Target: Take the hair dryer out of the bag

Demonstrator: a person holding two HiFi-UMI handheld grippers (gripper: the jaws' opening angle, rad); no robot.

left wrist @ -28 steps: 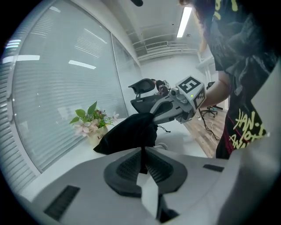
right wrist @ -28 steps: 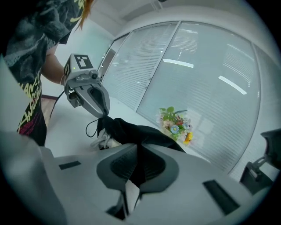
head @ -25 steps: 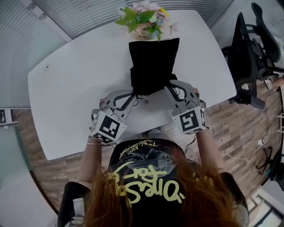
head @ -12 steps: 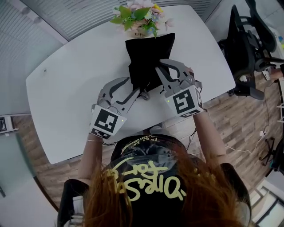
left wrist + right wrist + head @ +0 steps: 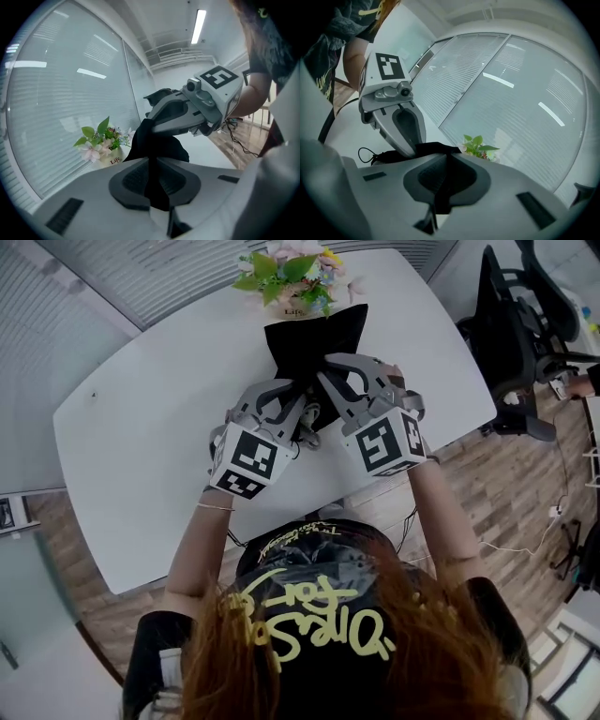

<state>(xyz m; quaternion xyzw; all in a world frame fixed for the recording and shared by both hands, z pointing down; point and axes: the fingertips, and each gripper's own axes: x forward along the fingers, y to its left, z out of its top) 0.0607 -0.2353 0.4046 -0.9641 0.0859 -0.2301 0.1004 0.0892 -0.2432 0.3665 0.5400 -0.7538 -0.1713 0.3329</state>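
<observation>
A black cloth bag (image 5: 311,345) stood on the white table (image 5: 159,427) just in front of the flower pot (image 5: 293,311), on the side nearer the person. The pot carried the one clearly legible word, "Life", in dark script, below pink and white blossoms and green leaves.

Both grippers met at the bag's mouth, the end farthest from the pot. The left gripper (image 5: 302,392) had just been closing its jaws, and its own view showed a fold of the black cloth pinched between the dark pads. The right gripper (image 5: 327,371), on the other side of the mouth, had its jaws pressed together on another fold of the same cloth. Each carried a cube with black-and-white square markers.

A thin black drawstring cord (image 5: 375,157) trailed from the mouth, away from the pot. The hair dryer itself could not be seen; only the bag's cloth showed.

Farther from the pot, the person's black shirt (image 5: 309,601) bore yellow brush lettering, upside down from the head view and too stylised to read with certainty. A black office chair (image 5: 520,343) stood well to the pot's right, beyond the table.
</observation>
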